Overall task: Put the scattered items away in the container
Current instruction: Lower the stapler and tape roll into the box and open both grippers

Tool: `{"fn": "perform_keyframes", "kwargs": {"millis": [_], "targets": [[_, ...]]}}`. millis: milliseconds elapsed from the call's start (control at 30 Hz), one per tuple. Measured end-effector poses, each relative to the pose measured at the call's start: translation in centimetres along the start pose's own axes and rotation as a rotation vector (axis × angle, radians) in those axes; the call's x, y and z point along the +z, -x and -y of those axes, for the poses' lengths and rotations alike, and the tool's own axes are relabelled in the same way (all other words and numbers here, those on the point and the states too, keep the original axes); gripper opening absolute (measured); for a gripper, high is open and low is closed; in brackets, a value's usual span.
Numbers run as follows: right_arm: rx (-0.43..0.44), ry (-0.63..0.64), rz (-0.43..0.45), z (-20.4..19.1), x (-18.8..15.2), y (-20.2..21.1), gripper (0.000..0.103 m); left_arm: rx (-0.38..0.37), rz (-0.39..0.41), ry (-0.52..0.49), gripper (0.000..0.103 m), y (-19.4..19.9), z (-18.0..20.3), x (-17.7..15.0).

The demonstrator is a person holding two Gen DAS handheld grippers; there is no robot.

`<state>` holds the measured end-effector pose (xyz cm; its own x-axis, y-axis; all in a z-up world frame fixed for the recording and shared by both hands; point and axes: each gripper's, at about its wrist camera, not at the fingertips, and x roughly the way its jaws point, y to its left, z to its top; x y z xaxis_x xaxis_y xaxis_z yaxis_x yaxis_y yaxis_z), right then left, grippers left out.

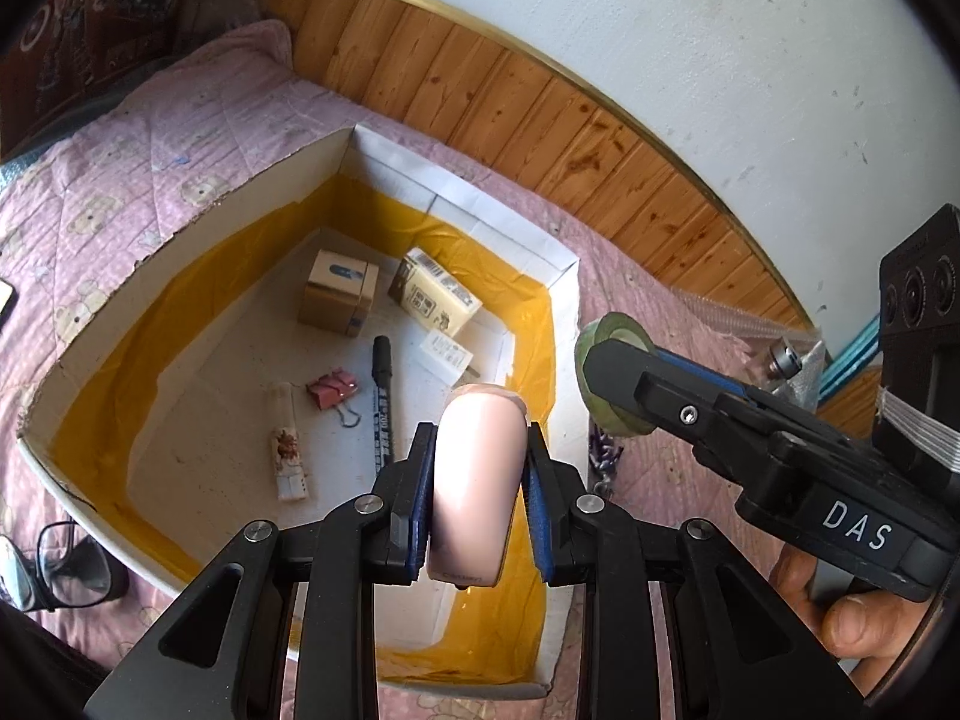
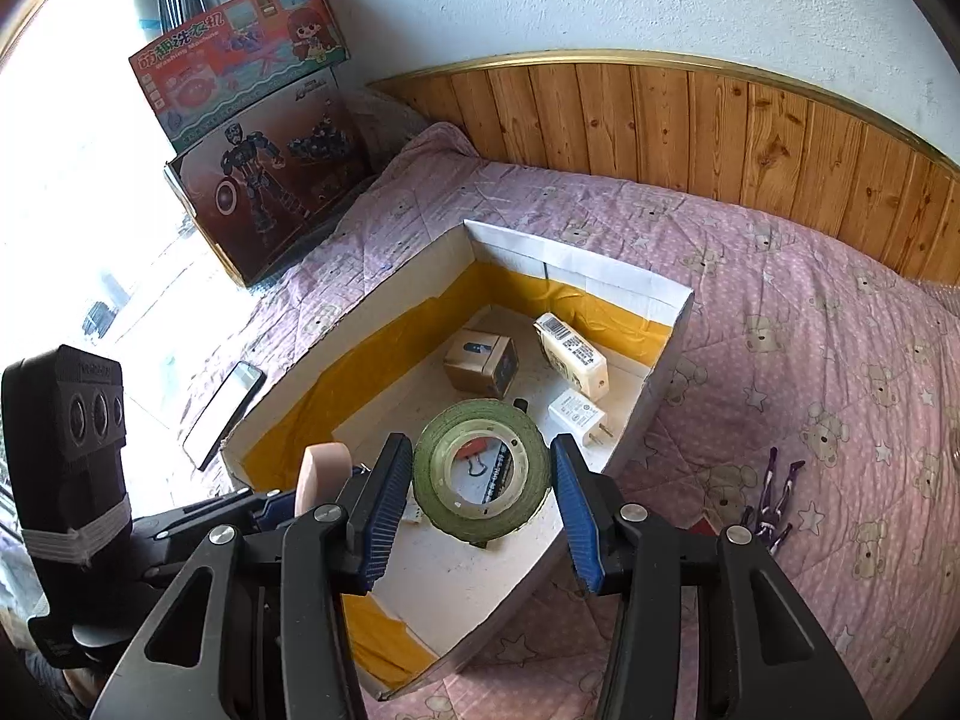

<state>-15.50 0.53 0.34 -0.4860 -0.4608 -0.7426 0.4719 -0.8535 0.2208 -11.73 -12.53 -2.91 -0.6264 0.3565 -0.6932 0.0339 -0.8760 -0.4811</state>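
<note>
The left gripper [image 1: 477, 480] is closed on a smooth pale pink oblong case [image 1: 477, 480], both blue pads pressed against its sides, and holds it above the near right part of the open white cardboard box with yellow tape lining its inner walls [image 1: 180, 228]. The right gripper [image 2: 480, 477] carries a green-edged roll of clear tape [image 2: 480, 471] between its spread fingers; both pads meet the roll's rim, over the box's near right wall.

On the box floor lie a small brown carton [image 1: 339, 294], a cream packet [image 1: 435, 291], a white plug adapter [image 2: 577, 414], a black marker [image 1: 381, 402], a pink binder clip [image 1: 333, 390] and a small printed strip [image 1: 289, 450], leaving bare floor toward the near edge. The box sits on a pink quilted bed [image 2: 810, 330]. A purple figure [image 2: 774, 498] lies on the quilt outside the right wall.
</note>
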Motion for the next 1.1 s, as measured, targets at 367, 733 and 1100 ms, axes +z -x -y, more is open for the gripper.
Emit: {"fn": "perform_keyframes", "kwargs": {"millis": [367,733,1100], "targets": [[-0.005,0.007,-0.06,0.9,1.1,-3.2,0.049,0.039,-0.113,0.091,0.027,-3.1,-2.3,-0.1],[-0.064,0.081,-0.134,0.8,1.3,-5.9,0.049,0.059,-0.145,0.07,0.027,-3.3,-2.1,-0.3],[-0.108,0.114,-0.158,0.8,1.2,-6.9,0.05,0.049,-0.156,0.067,0.029,-3.2,-2.2,-0.3]]}}
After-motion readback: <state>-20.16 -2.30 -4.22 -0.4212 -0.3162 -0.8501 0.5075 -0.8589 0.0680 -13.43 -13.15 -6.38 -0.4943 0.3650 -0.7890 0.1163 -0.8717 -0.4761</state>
